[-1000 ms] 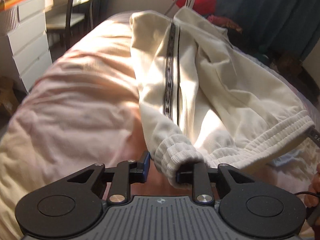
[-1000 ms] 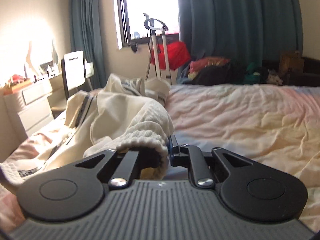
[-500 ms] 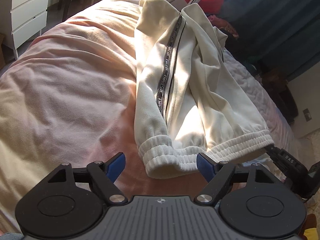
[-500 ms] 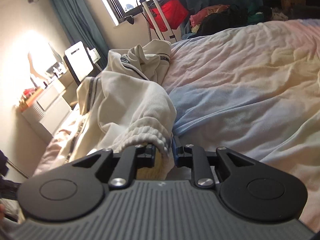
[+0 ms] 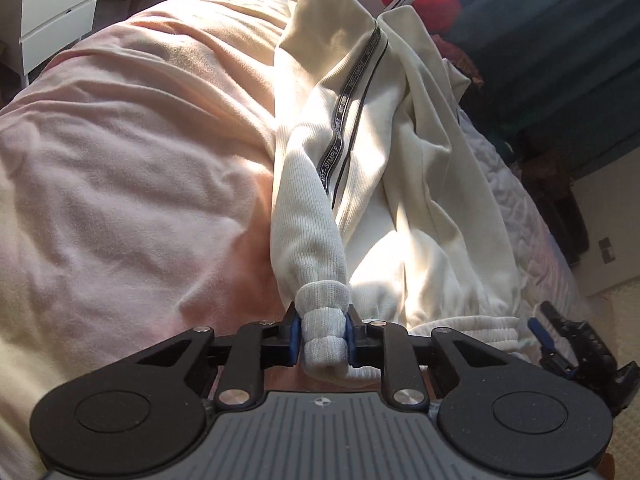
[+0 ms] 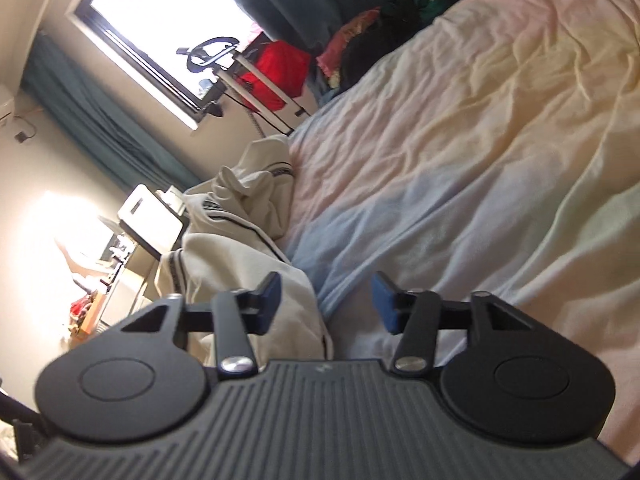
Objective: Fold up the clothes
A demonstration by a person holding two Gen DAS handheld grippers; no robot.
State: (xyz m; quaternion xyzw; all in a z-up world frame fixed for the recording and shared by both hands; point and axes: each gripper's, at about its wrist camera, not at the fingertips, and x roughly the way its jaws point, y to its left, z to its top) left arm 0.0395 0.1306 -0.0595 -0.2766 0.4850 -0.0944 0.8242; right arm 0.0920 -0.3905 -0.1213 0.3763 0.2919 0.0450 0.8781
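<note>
Item 1, cream sweatpants (image 5: pixel 400 168): lying lengthwise on the bed (image 5: pixel 132 168), crumpled and partly folded over themselves, with a black lettered side stripe (image 5: pixel 344 104) running down 1 leg and sunlight falling across the cloth. Item 2, ribbed ankle cuff (image 5: pixel 323 332): sitting bunched at the near end of that leg, lifted off the cover and pinched between 2 blue pads. Item 3, left gripper (image 5: pixel 322 340): its fingers are pressing nearly together, squeezing the cuff from both sides, so the leg is stretching away from it toward the far end of the bed. Item 4, right gripper (image 6: pixel 326 300): its fingers are standing wide apart and gripping nothing; 1 blue pad is hovering over the edge of the sweatpants, the other over the bare cover, and the same tool is showing at the right edge of the left wrist view, just beside the elastic waistband (image 5: pixel 472 320). Item 5, bed cover, pale pink shading to cream and blue: lying wrinkled beneath everything. Item 6, background: a window (image 6: pixel 168 28) is glowing bright between teal curtains (image 6: pixel 92 120), a red bag (image 6: pixel 276 72) is sitting behind a white metal stand, a white drawer unit (image 5: pixel 56 8) is standing beside the bed, and a heap of dark and coloured clothes (image 6: pixel 372 40) is lying at the far end.
</note>
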